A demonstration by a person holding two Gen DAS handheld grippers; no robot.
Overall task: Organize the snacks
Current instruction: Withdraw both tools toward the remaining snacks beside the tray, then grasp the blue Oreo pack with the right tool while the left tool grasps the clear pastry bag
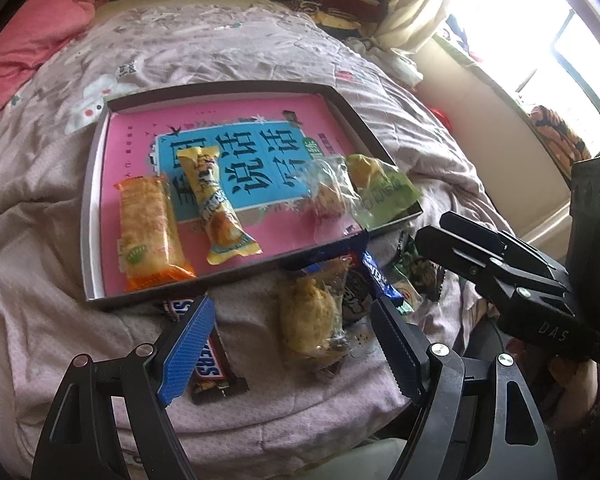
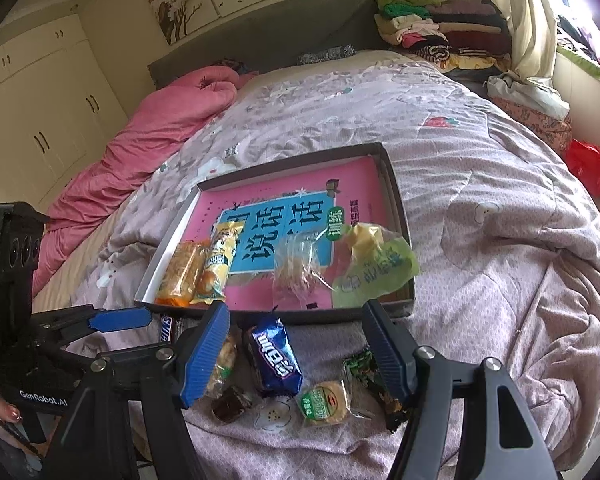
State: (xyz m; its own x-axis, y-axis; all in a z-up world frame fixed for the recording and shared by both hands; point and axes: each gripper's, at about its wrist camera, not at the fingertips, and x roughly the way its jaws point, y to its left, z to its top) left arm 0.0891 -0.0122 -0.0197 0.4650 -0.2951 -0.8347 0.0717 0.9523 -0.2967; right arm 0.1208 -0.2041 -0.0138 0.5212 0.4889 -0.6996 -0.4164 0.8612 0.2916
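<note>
The shallow tray (image 1: 96,184), lined with a pink book cover, lay on the quilted bed (image 1: 260,48) and serves as the landmark here. Four snacks already lay inside it: an orange cracker pack (image 1: 150,232) toward its near left corner, a yellow cake pack (image 1: 216,208) just beside that, a clear-wrapped pastry (image 1: 328,188) toward the near right, and a green packet (image 1: 380,188) against the right wall. Outside, along the tray's near edge, six more waited: a Snickers bar (image 1: 212,372) off the near left corner, a clear-wrapped cookie (image 1: 312,320), a blue Oreo pack (image 2: 276,356), a small brown square (image 2: 230,402), a round green-labelled biscuit (image 2: 326,402) and a dark green wrapper (image 2: 366,368). The left gripper (image 1: 292,348) hung over the strip just in front of the tray with its jaws spread wide and nothing pressed between them; the clear-wrapped cookie lay directly between its blue pads, its long axis running toward the tray and roughly along the fingers, while the Snickers bar sat under the left pad. The right gripper (image 2: 296,352) also stood released and empty, framing the Oreo pack, whose long axis likewise pointed toward the tray. The left hand looked nearer to the cookie, so closing across its short width seemed the likely next grasp
</note>
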